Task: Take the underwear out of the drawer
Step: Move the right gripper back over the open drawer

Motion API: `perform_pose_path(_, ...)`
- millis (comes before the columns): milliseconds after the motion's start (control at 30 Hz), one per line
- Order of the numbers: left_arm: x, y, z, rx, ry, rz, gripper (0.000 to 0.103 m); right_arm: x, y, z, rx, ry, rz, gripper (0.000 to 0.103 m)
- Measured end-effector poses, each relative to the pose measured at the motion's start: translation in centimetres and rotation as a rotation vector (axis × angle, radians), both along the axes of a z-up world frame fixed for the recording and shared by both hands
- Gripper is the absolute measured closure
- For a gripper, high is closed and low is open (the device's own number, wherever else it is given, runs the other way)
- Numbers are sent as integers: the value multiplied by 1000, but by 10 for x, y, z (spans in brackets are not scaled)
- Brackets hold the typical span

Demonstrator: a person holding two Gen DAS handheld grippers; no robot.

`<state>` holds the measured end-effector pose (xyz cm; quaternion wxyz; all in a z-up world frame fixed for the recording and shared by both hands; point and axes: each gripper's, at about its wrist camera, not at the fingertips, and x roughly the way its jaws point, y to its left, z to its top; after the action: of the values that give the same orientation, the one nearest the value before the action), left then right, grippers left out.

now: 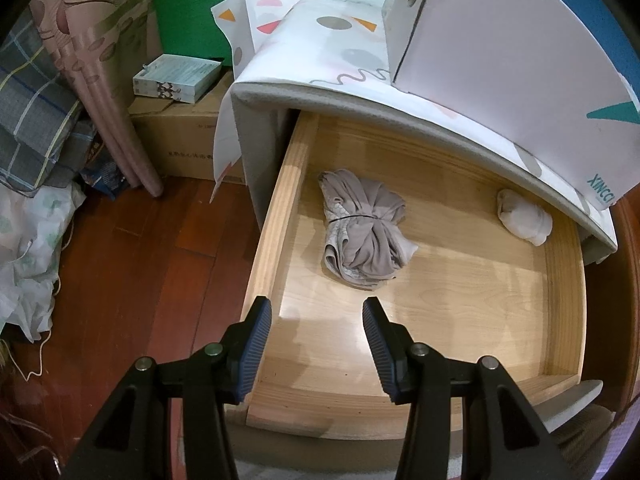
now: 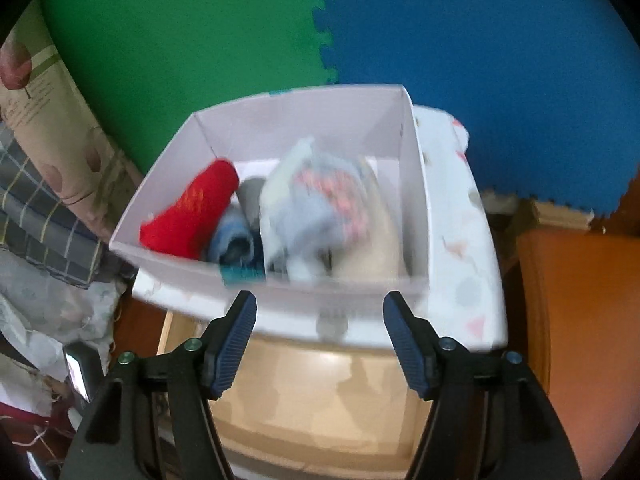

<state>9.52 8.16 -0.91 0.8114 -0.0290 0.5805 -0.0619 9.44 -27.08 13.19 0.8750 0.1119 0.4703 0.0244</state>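
Note:
A wooden drawer (image 1: 276, 216) stands pulled out of a white patterned cabinet (image 1: 304, 80). In it lie a grey bundled piece of underwear (image 1: 366, 232) near the middle and a small white rolled piece (image 1: 524, 216) at the back right. My left gripper (image 1: 316, 344) hangs open over the drawer's front left corner, with nothing between its fingers. My right gripper (image 2: 320, 340) is open and empty above the cabinet's front edge, facing a white box (image 2: 416, 192) on top. The box holds a red piece (image 2: 192, 208), a blue roll (image 2: 236, 244) and light patterned pieces (image 2: 324, 208).
A cardboard box (image 1: 180, 140) with a small carton (image 1: 176, 78) on it stands left of the cabinet. Rolled mats (image 1: 104, 80), plaid bedding (image 1: 32, 112) and a plastic bag (image 1: 28, 248) crowd the wooden floor (image 1: 152, 264) at left. Green and blue foam tiles (image 2: 320, 20) line the wall.

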Motion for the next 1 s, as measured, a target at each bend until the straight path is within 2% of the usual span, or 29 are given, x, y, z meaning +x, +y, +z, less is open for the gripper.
perform_pose_path(233, 0, 0, 0, 6, 0, 0, 55, -36, -3, -62, 17, 86, -23, 40)
perform_pose_path(500, -1, 1, -1, -1, -1, 2, 55, -29, -7, -132, 95, 131, -147, 40)
perform_pose_path(633, -1, 3, -1, -11, 2, 1, 55, -18, -1, -150, 35, 121, -179, 38)
perform_pose_path(767, -1, 5, -1, -16, 3, -1, 55, -8, 4, -157, 9, 71, -215, 26)
perform_pose_path(900, 0, 6, -2, -23, 7, 0, 55, -1, 5, -163, -1, 55, -243, 24)
perform_pose_path(1000, 0, 6, -2, -30, 8, 3, 55, 5, 7, -170, -7, 81, -242, 24)
